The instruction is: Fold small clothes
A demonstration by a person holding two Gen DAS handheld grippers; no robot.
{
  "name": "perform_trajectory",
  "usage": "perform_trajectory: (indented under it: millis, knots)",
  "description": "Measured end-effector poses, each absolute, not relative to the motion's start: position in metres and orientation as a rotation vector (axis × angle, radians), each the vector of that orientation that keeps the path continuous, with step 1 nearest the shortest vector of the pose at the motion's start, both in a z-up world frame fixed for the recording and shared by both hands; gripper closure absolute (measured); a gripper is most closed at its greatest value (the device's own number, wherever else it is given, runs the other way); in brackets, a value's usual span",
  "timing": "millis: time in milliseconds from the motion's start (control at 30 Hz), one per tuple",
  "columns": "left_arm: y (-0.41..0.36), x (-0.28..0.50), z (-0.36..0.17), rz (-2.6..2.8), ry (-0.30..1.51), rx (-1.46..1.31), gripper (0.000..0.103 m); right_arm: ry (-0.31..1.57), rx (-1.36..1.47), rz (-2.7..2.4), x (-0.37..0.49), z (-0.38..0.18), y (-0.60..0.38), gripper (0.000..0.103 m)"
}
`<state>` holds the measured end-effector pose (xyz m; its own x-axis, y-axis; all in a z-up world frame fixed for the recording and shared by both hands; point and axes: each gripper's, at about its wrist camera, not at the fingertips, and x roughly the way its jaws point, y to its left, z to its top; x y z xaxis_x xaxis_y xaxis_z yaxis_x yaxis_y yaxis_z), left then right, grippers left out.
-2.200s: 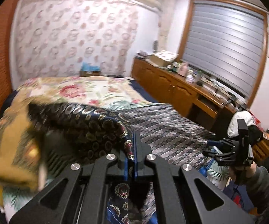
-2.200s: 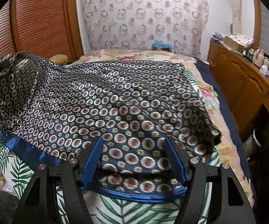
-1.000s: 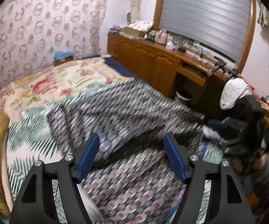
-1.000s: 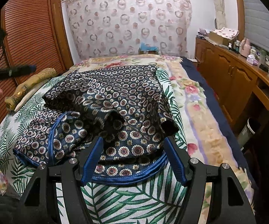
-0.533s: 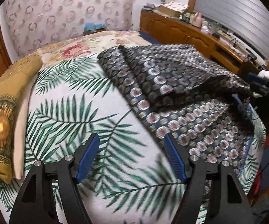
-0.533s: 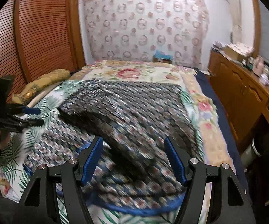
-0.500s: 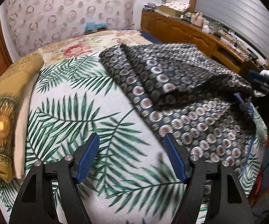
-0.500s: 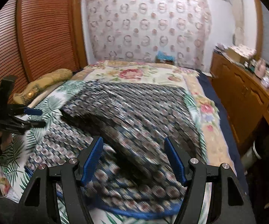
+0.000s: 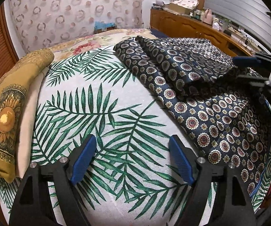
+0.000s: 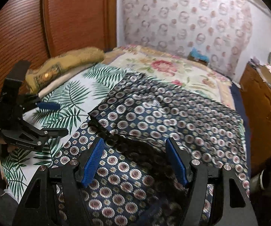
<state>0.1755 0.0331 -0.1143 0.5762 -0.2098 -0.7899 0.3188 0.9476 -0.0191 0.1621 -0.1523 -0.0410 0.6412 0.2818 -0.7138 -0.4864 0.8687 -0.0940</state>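
Diagonally, the garment (image 9: 201, 94) runs from the left view's upper centre to its lower right edge, navy with round medallions, one layer folded over another on the palm-leaf bedspread (image 9: 101, 116). Left gripper (image 9: 133, 158), jaws just opened wider, hangs empty over bare bedspread; right gripper (image 10: 135, 158) is spread, empty, above the cloth.

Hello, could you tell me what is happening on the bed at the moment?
A person holding a two-finger tool in each hand is folding a navy patterned garment on the palm-leaf bedspread. One part of the garment already lies folded over the rest. Neither tool grips anything. The left tool hovers over bare bedspread beside the garment, its jaws just opened wider with nothing between them. The right tool hangs open above the garment's near part. A mustard cushion lies at the bed's edge.
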Motion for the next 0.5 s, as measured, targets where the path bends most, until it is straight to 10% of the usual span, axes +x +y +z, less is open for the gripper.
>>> perform_trajectory:
  millis: [500]
  knots:
    - [0.028,0.176,-0.115,-0.319,0.914,0.141,0.012,0.894,-0.447,0.434,0.219,-0.084,-0.120,0.033]
